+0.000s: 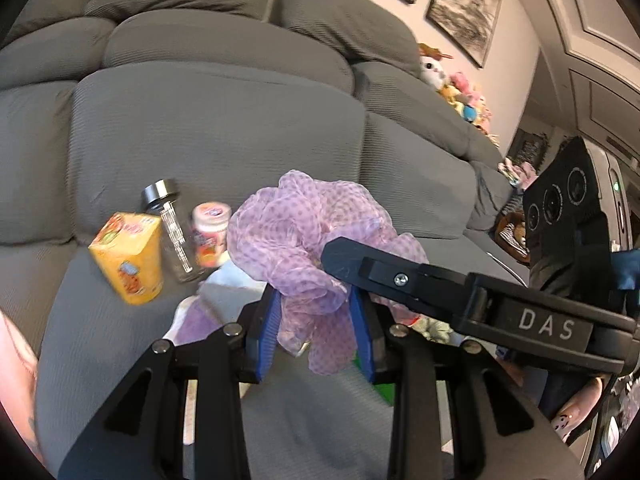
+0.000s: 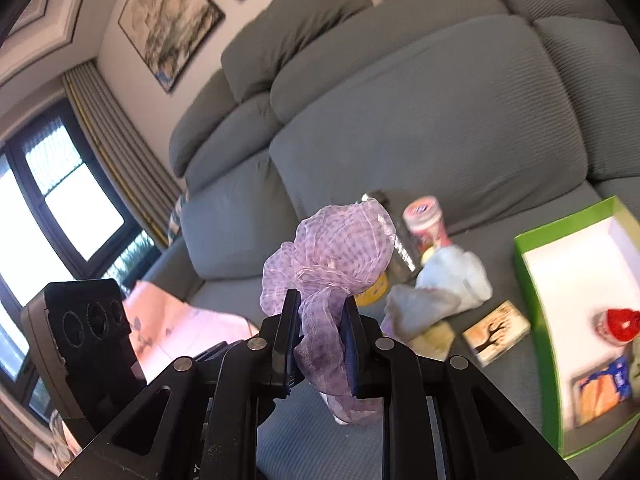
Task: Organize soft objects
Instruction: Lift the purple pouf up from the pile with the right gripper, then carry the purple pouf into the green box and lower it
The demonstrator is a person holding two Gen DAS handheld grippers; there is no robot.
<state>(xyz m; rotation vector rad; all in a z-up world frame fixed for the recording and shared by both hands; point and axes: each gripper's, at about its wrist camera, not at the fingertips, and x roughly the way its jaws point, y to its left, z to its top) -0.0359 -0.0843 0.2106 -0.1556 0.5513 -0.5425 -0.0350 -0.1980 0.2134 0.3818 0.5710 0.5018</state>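
Observation:
A sheer purple dotted scarf [image 1: 308,236] hangs bunched above the grey sofa seat [image 1: 216,128]. My left gripper [image 1: 316,316] is shut on its lower part, the blue pads [image 1: 269,324] pressing the fabric from both sides. The right gripper's black finger [image 1: 360,264] reaches in from the right and lies against the same bundle. In the right wrist view the scarf [image 2: 340,248] rises above my right gripper [image 2: 320,336], which is shut on a twisted strand of it. A light blue cloth [image 2: 456,276] and a grey cloth [image 2: 420,308] lie on the seat behind.
A yellow juice carton [image 1: 128,256], a black-lidded glass jar [image 1: 172,232] and a pink cup [image 1: 210,236] stand on the seat. A green box [image 2: 536,280] with small items sits at the right, a tree-print packet [image 2: 496,332] beside it. Plush toys [image 1: 464,96] pile at the sofa's far end.

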